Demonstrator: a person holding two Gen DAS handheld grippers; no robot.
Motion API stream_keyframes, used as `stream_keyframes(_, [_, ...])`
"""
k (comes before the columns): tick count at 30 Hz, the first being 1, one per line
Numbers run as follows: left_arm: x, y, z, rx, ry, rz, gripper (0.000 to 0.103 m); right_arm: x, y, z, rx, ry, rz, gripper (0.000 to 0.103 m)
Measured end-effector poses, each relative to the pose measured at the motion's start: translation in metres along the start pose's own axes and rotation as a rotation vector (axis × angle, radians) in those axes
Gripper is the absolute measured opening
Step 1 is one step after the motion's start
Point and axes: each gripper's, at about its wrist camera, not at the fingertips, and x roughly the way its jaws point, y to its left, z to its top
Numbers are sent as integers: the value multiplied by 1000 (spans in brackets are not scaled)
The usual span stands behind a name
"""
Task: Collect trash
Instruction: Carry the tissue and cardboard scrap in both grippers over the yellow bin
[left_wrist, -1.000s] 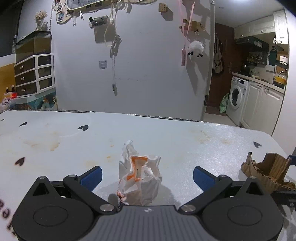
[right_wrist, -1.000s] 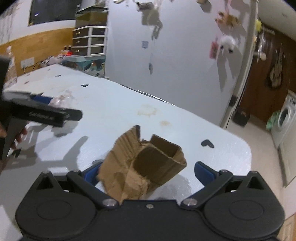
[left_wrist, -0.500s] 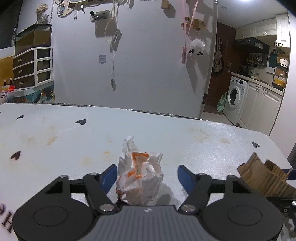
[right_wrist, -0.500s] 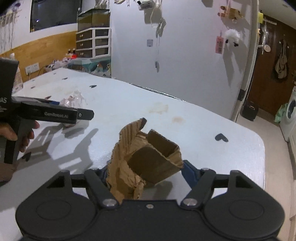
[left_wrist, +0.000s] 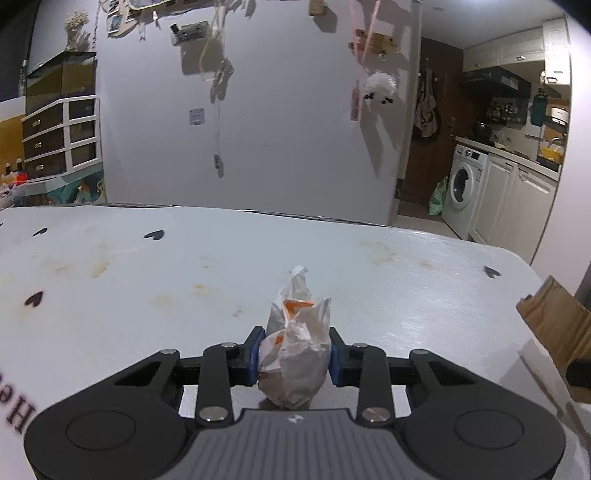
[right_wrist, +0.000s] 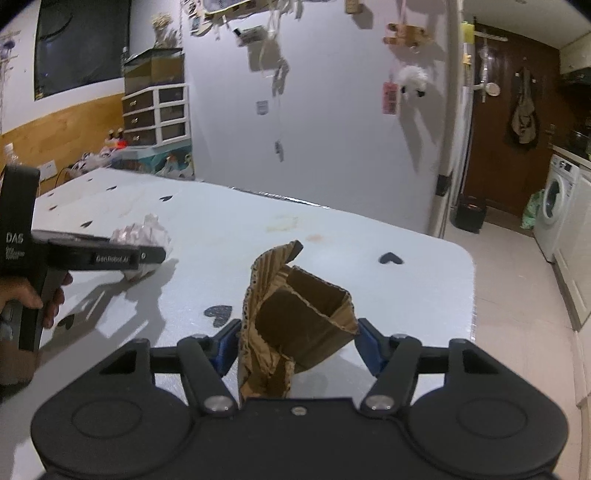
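Note:
A crumpled white and orange paper wrapper (left_wrist: 297, 343) sits on the white table (left_wrist: 184, 280), squeezed between the blue pads of my left gripper (left_wrist: 293, 356), which is shut on it. In the right wrist view a torn brown cardboard piece (right_wrist: 295, 321) is held off the table between the blue pads of my right gripper (right_wrist: 297, 341), whose jaws are closing and press on both its sides. The same cardboard (left_wrist: 554, 325) shows at the right edge of the left wrist view. In the right wrist view the left gripper (right_wrist: 147, 254) and the wrapper (right_wrist: 147, 236) are at the left, with a hand (right_wrist: 33, 299) on the handle.
The white table has black heart marks (right_wrist: 389, 258) and brown stains (left_wrist: 96, 266). Its right edge (right_wrist: 471, 295) drops to a tiled floor. A white wall with hanging ornaments (left_wrist: 380, 86) stands behind the table. A washing machine (left_wrist: 463, 184) and drawers (left_wrist: 59, 136) are farther off.
The left jaws have gone from wide open to shut on the wrapper. The right jaws have closed in on the cardboard and lifted it slightly off the table.

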Motion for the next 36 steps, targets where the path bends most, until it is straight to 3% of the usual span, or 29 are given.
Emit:
stream_keyframes(15, [-70,-54,-4,38,-82,-66,35,-53,-26,-14,27,-82,-84,66])
stream_keyframes(26, [-106,-126,-26,126,-120,-139,35,-117,-52,-36,60,-149,-138,66])
stream_keyframes(36, [-124,-193,-50,141,-112,-226,35,-172,-88,-70,85,-168,-211,66])
